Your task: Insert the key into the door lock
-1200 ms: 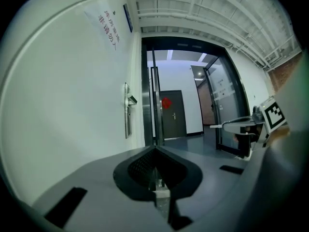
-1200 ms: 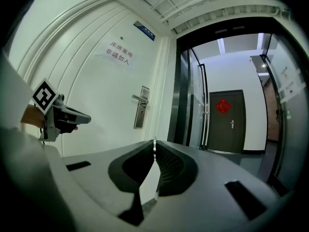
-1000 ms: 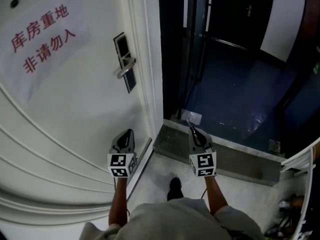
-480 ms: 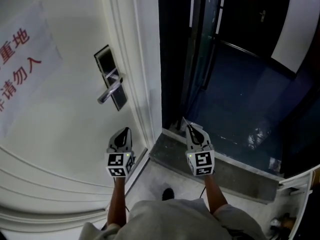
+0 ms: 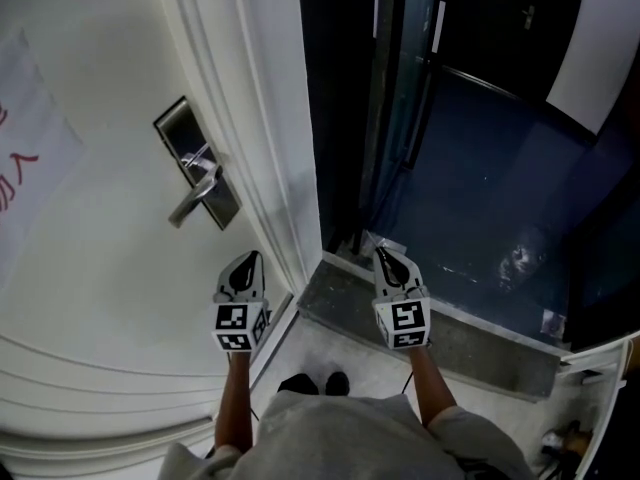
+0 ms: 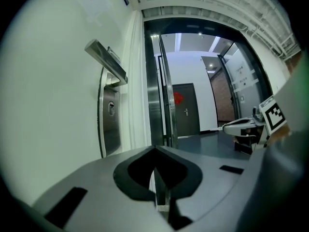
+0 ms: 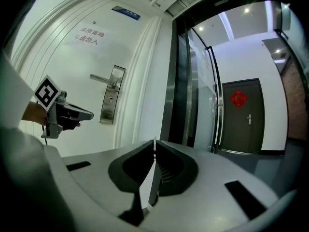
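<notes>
The white door [image 5: 120,268] fills the left, bearing a steel lock plate [image 5: 200,163] with a lever handle [image 5: 192,200]. In the left gripper view the plate [image 6: 110,129] is close at the left, its keyhole [image 6: 111,108] under the handle [image 6: 107,62]. My left gripper [image 5: 252,260] is shut and empty, level below the lock, its jaws met [image 6: 155,151]. My right gripper [image 5: 383,256] hangs over the threshold, shut on a thin flat metal blade seen edge-on, seemingly the key [image 7: 154,146]. From there the lock plate [image 7: 111,95] lies far left.
Right of the door edge an open doorway leads onto a dark blue floor [image 5: 480,198] with steel-framed glass panels [image 5: 385,88]. A grey stone threshold [image 5: 450,333] runs below the right gripper. A paper sign with red characters [image 5: 25,158] hangs on the door. My shoes [image 5: 312,382] stand between my arms.
The lock plate and sign have slid left and down in the head view, as I stepped nearer the doorway. Both grippers keep their places in the picture and stay shut.
</notes>
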The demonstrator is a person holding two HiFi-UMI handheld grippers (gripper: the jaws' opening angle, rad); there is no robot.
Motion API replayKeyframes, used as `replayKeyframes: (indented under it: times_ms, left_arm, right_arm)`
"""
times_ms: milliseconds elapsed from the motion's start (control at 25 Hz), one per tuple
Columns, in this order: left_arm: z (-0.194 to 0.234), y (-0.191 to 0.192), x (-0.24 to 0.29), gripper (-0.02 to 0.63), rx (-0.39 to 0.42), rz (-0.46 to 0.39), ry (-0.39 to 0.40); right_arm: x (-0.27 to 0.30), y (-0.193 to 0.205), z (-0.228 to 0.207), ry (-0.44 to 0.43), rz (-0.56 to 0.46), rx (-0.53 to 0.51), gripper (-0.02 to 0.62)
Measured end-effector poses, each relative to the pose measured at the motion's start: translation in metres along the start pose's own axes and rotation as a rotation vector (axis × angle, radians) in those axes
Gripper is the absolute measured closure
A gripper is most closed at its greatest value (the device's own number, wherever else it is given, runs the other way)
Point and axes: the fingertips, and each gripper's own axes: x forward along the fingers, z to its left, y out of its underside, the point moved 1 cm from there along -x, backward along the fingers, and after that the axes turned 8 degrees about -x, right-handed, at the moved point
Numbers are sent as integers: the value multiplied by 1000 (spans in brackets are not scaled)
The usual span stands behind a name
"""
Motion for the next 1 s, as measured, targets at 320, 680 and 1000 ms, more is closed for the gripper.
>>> replayKeyframes:
  times_ms: [320,680,1000]
  left_arm:
    - [6,4,27,589,-12,19,44]
    - [31,-6,43,589,-20,5,105]
    - [58,-4,39,589,-23,5,106]
  right_arm:
    - [16,1,-6,36,20,3,566]
    - [58,-25,5,68,8,-29,566]
    - [93,-36,43,20,-7,-39,566]
